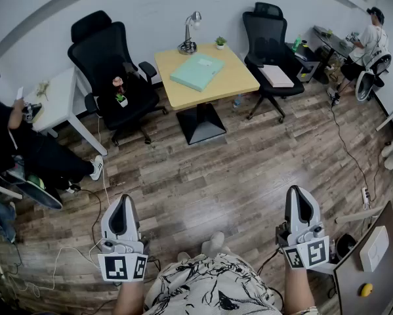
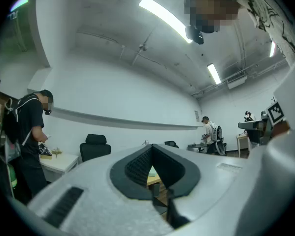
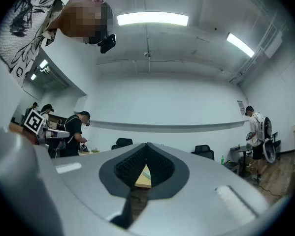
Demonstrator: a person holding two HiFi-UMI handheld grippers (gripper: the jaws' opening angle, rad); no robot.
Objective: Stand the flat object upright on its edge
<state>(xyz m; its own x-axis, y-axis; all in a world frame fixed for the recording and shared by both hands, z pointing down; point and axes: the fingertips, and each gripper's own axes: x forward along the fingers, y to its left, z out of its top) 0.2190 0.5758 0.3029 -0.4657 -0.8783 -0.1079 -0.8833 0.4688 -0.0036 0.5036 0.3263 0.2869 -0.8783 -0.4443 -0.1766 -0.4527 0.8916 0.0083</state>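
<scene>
A flat teal folder (image 1: pixel 196 71) lies on a yellow table (image 1: pixel 232 77) across the room, beside a desk lamp (image 1: pixel 190 31) and a small potted plant (image 1: pixel 220 42). My left gripper (image 1: pixel 122 199) and right gripper (image 1: pixel 299 190) are held low near my body, far from the table, both pointing toward it. Both are shut with nothing in them. In the left gripper view the closed jaws (image 2: pixel 152 149) frame a sliver of the yellow table (image 2: pixel 154 180). Past the closed jaws (image 3: pixel 147 146) in the right gripper view, the table (image 3: pixel 143 181) and a bit of the teal folder (image 3: pixel 146 173) show.
Wood floor lies between me and the table. Black office chairs stand left (image 1: pixel 111 64) and right (image 1: pixel 268 38) of it, the right one with a pale flat item (image 1: pixel 275 76) on its seat. A white desk (image 1: pixel 55 100) and a seated person (image 1: pixel 12 143) are at left; cables (image 1: pixel 98 202) trail near my feet.
</scene>
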